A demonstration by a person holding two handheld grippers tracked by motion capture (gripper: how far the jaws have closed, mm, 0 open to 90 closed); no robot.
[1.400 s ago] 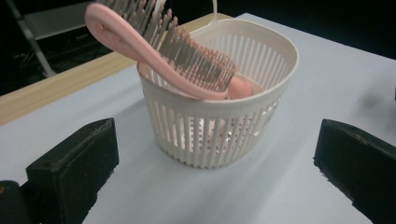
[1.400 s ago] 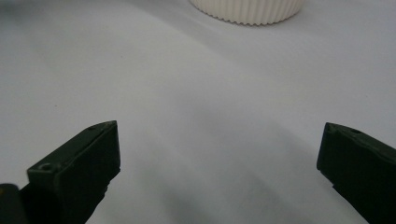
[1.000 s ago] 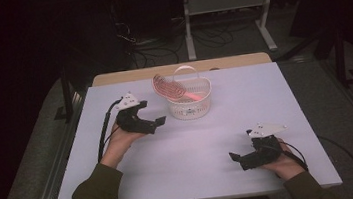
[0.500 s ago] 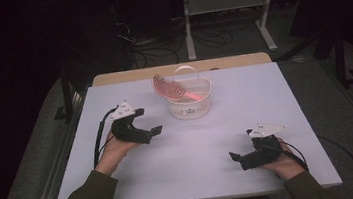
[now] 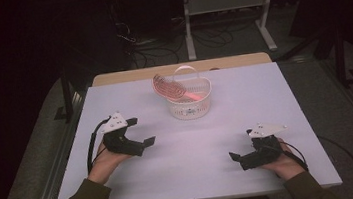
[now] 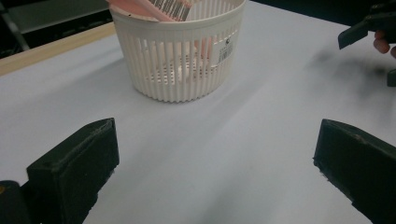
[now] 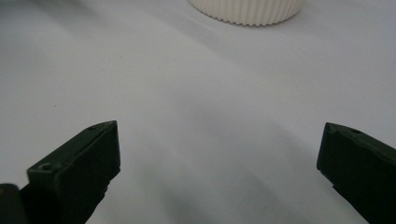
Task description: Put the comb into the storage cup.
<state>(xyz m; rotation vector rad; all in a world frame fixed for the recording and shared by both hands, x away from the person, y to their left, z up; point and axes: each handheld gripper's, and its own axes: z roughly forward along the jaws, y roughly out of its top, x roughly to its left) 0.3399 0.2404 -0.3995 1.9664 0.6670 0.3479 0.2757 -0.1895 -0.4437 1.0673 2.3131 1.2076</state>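
A white slatted basket (image 5: 189,103) stands at the back middle of the white table (image 5: 245,101), with a pink comb-like brush (image 5: 165,87) leaning out of it. In the left gripper view the basket (image 6: 180,56) is straight ahead, the pink brush (image 6: 154,7) at its rim. My left gripper (image 5: 145,144) is open at the left, low over the table, nothing between its jaws. My right gripper (image 5: 235,158) is open near the front right, empty, with the basket's base (image 7: 245,10) far ahead of it. The right gripper (image 6: 369,32) also shows in the left gripper view.
A wooden strip (image 5: 126,76) runs along the table's far edge. Beyond it stand a metal shelf frame (image 5: 224,8) and cables on a dark floor. White table surface lies between the two grippers.
My left gripper has drawn back from the basket toward the front left and come down lower. The right gripper has stayed where it was.
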